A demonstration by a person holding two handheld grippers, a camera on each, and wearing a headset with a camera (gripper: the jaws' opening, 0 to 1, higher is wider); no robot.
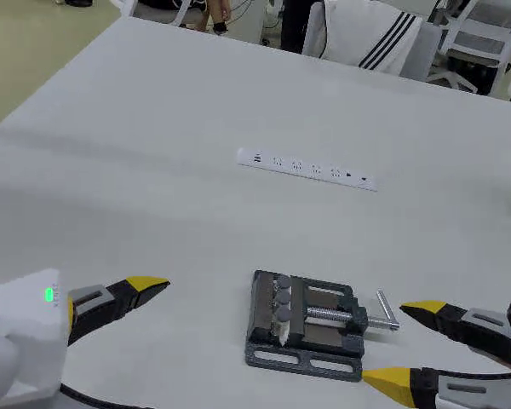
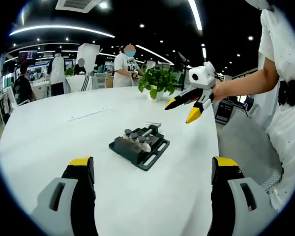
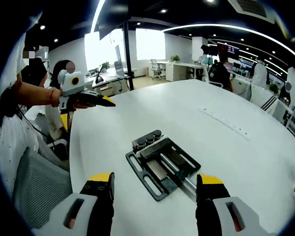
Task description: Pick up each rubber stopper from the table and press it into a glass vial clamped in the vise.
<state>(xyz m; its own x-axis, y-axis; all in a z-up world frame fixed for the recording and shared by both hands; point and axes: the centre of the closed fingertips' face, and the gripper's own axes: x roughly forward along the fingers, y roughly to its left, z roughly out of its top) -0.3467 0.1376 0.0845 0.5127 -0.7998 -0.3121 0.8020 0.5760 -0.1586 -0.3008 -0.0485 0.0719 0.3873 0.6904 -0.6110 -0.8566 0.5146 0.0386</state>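
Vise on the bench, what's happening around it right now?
The vise sits on the white table with the left gripper and the right gripper hovering on either side of it, both open and empty. Three grey-topped vials stand in a row between the vise's jaws, apparently stoppered already. A power strip lies further back.
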